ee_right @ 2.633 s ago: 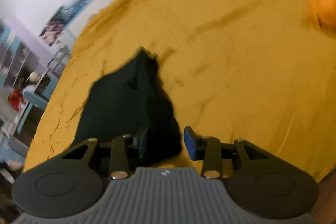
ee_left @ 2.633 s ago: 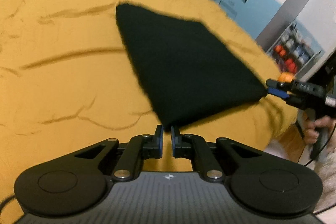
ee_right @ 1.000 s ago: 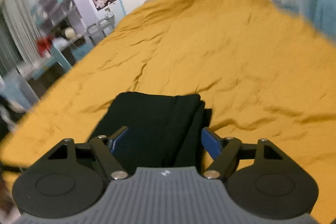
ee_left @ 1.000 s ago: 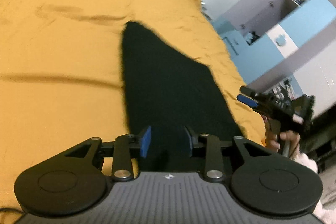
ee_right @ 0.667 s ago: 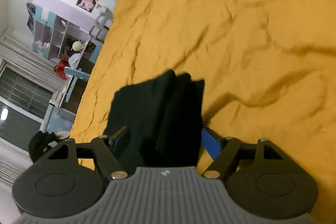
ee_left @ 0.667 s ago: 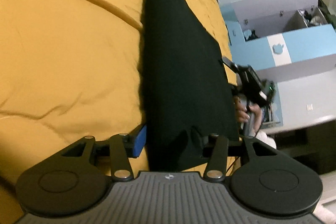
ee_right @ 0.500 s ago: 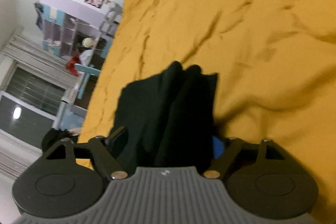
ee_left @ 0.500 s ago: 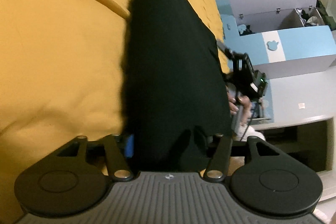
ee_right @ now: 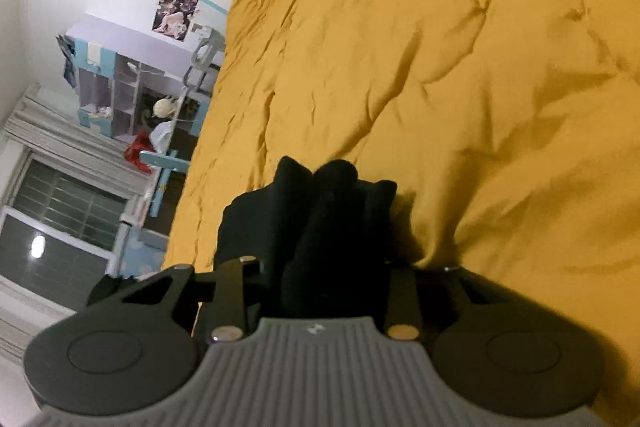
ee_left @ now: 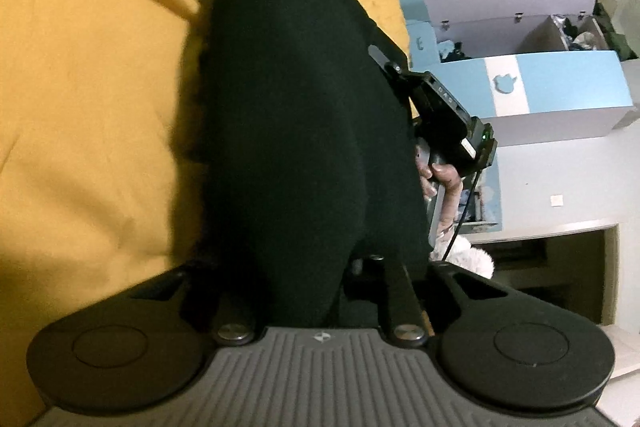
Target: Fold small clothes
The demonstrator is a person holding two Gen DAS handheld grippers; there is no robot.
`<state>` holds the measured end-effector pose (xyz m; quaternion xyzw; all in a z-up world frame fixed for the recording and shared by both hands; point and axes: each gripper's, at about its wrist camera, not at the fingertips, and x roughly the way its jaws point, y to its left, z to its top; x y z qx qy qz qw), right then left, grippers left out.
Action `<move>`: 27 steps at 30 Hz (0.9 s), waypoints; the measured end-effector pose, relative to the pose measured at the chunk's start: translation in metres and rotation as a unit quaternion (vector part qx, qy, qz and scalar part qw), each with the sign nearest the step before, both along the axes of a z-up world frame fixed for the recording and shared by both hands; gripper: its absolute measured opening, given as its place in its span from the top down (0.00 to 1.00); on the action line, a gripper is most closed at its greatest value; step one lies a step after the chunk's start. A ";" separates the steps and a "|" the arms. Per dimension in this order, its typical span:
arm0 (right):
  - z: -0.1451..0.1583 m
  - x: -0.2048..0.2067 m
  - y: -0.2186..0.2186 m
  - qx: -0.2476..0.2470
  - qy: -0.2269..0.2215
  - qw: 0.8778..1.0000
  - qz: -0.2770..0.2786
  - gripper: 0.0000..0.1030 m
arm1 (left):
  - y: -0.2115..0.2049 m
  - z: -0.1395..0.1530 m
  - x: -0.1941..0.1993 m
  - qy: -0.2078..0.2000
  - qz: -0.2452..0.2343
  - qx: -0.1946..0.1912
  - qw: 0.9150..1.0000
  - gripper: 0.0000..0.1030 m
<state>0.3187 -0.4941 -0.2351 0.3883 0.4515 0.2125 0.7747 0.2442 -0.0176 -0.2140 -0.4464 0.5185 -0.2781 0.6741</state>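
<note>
— What differs from a second ago?

— Both sets of jaws stood wide then, astride the black garment. Now they are closing, with cloth bunched between them. The left gripper has its near edge; the right gripper has a thick folded bundle of it.

— Where does the garment lie?

— On the yellow bedspread. In the left view the right gripper sits at its far side, a hand around the handle.
</note>
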 end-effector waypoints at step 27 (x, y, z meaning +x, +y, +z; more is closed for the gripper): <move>0.181 0.082 0.307 0.028 -0.132 0.981 0.138 0.75 | 0.182 0.133 -0.094 -0.185 0.165 0.038 0.968 0.85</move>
